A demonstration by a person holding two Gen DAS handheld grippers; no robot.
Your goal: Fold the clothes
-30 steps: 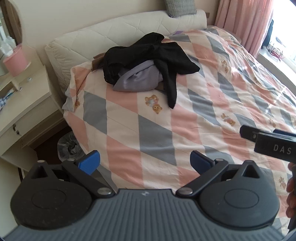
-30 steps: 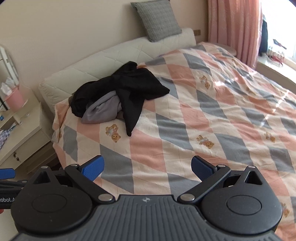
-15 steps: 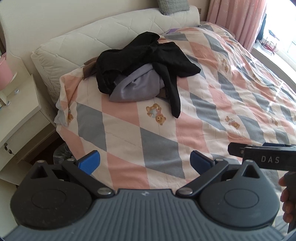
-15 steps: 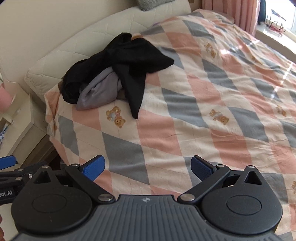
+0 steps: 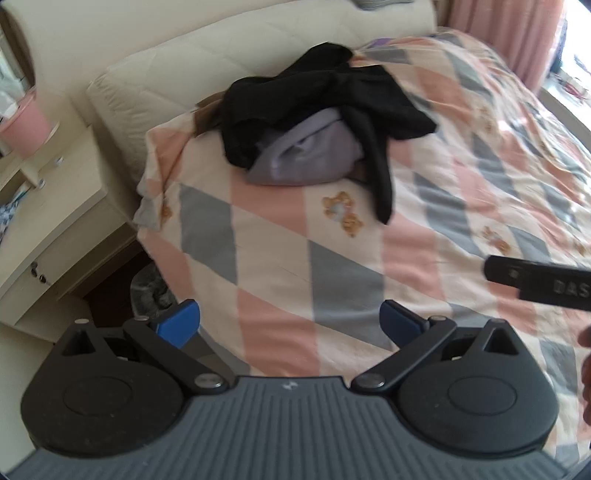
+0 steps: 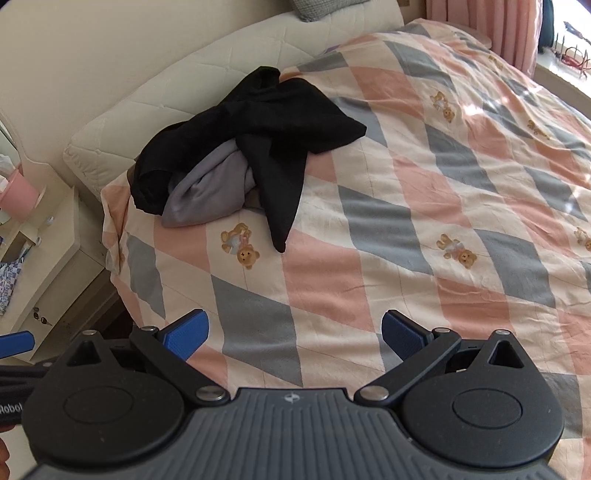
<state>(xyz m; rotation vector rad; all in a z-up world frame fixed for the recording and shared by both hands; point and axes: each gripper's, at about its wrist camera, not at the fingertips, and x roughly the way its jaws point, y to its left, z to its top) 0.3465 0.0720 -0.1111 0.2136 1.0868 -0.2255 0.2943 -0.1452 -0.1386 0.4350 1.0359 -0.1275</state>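
A crumpled pile of clothes lies near the head of the bed: a black garment [image 5: 325, 96] [image 6: 266, 122] draped over a grey one [image 5: 306, 155] [image 6: 210, 184], with a black sleeve hanging toward me. My left gripper [image 5: 290, 325] is open and empty, above the quilt's near corner, well short of the pile. My right gripper [image 6: 295, 334] is open and empty, also short of the pile. The right gripper's side shows in the left wrist view [image 5: 539, 282].
The bed carries a pink, grey and cream diamond quilt [image 6: 424, 221] with bear prints. A padded headboard [image 6: 207, 74] stands behind. A cream nightstand [image 5: 48, 206] with a pink tub [image 5: 24, 129] is left. A bin [image 5: 151, 291] sits beside the bed. Pink curtains [image 5: 509, 33] hang far right.
Both grippers have moved closer to the clothes pile, which looks larger in both views. Both stay open and empty.
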